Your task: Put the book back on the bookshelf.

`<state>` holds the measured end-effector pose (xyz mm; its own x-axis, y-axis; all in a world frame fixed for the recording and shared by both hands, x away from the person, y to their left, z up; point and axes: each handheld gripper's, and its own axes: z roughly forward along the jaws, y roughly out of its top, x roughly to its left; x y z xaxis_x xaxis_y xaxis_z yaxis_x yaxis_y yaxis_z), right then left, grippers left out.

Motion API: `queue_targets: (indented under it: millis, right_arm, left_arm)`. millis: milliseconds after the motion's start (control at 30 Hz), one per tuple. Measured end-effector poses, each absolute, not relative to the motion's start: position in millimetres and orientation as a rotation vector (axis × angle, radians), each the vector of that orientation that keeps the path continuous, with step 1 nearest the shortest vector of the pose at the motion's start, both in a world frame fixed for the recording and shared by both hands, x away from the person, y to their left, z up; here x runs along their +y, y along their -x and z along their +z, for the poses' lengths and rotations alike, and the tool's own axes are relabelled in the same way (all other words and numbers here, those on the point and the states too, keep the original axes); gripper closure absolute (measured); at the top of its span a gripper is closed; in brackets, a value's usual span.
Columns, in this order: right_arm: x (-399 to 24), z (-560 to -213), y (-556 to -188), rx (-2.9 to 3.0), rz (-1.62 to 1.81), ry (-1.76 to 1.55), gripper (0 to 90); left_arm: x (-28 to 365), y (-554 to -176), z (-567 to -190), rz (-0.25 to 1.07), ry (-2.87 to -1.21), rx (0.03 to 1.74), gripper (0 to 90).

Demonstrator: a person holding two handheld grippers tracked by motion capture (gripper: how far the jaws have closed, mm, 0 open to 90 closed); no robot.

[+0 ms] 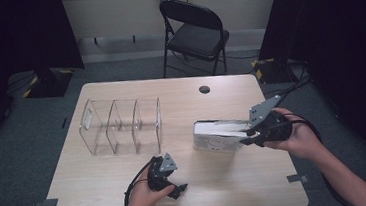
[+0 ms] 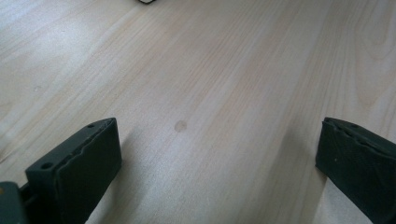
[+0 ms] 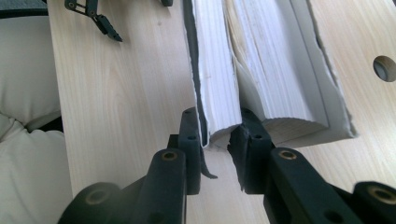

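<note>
Nearest the high camera, the left gripper [image 1: 169, 177] rests on the pale wooden table [image 1: 228, 189], just in front of the clear divided organizer [image 1: 123, 126]; its jaws stand spread wide over bare wood in the left gripper view. To the right of the organizer, apart from it, lies the open book [image 1: 219, 135]. The right gripper [image 3: 219, 135] pinches a block of the book's pages with one cover at the book's end farthest from the organizer. Beyond the organizer, past the table's far edge, a black folding chair [image 1: 192, 32] stands on grey carpet between dark curtains.
</note>
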<state>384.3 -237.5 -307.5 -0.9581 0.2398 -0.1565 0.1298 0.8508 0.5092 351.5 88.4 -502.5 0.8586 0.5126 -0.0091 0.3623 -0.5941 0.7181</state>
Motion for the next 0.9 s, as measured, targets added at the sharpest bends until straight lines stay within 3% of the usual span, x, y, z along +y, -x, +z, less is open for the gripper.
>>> queue_targets:
  millis: [900]
  right_arm:
    - [-246.9,-300.3,-384.5,2.871,0.776,-0.281,76.4]
  left_arm:
    - [88.3,-352.7,-502.3,0.245,-2.273,0.62,0.0]
